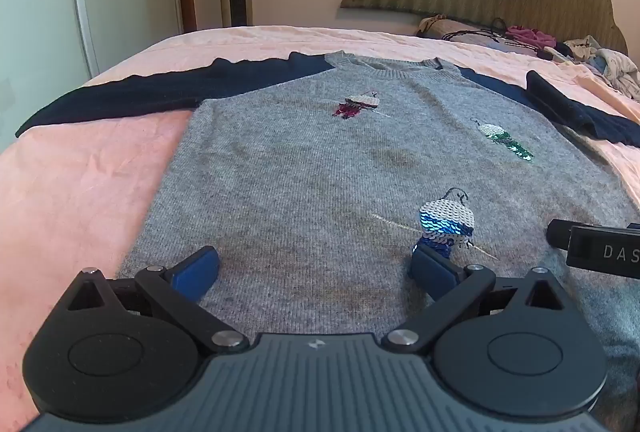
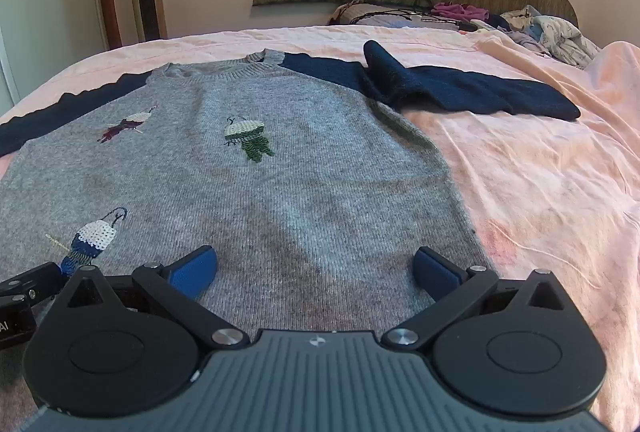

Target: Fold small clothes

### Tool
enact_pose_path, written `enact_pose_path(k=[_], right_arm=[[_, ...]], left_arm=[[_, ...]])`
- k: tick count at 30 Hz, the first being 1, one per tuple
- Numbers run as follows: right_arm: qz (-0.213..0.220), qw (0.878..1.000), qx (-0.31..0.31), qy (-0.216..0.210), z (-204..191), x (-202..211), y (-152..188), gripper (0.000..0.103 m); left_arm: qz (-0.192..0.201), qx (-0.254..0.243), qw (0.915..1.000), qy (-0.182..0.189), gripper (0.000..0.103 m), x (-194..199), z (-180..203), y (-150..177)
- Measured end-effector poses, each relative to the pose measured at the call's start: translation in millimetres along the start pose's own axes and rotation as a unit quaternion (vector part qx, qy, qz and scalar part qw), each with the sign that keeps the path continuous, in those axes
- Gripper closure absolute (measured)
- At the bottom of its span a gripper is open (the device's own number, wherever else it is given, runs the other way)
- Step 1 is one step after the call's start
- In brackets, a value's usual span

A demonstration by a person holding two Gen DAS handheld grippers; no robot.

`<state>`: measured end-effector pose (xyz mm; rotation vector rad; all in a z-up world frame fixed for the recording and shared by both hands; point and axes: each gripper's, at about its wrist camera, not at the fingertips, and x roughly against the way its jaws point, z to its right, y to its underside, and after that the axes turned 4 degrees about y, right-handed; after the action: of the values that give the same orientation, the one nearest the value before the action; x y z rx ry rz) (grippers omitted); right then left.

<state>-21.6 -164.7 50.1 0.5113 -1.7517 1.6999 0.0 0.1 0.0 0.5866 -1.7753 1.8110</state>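
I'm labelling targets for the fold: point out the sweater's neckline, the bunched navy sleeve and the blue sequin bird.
neckline (image 1: 394,66), left wrist view, ribbed collar band.
bunched navy sleeve (image 2: 460,88), right wrist view, mid-sleeve past the fold.
blue sequin bird (image 1: 446,224), left wrist view, sequinned body.

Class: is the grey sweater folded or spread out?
Spread: the sweater lies flat on the bed, both navy sleeves stretched sideways.
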Motion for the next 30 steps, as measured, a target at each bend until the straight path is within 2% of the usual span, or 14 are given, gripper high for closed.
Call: enact_pose_path(k=[30], right_arm=[[0.0,1.0,0.001,0.001,0.2,0.0,0.4,0.0]], left_arm=[[-0.005,-0.005,1.0,-0.005,0.0,-1.0,2.6,-0.7]])
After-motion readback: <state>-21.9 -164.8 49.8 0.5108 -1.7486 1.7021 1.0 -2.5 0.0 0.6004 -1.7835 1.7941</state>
